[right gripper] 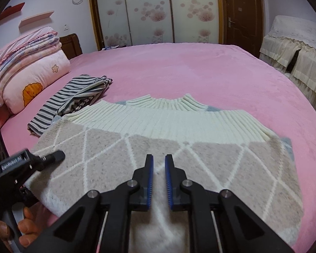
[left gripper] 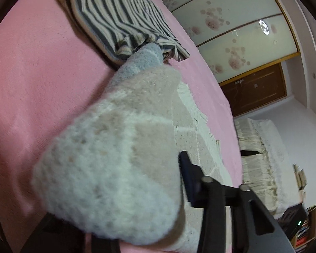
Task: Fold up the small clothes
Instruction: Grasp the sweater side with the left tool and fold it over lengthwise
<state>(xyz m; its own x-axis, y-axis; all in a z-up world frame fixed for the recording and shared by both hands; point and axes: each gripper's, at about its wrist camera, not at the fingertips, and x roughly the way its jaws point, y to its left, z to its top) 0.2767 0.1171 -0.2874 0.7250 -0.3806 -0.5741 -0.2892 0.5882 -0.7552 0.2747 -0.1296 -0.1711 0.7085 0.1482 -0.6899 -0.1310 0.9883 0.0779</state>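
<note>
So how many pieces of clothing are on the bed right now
2: a diamond-pattern sweater spread on the pink bed in front of the right hand-held gripper, and a folded striped garment beyond its left corner. Others may be hidden.

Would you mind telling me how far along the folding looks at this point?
Looks done: the striped garment lies folded on the pink bed. In hand: the diamond-pattern sweater, ribbed hem already turned over its body; the left tongs grip its left edge, lifted, while the right tongs hover slightly open above it. Left: finishing the sweater's folds and setting it aside.
</note>
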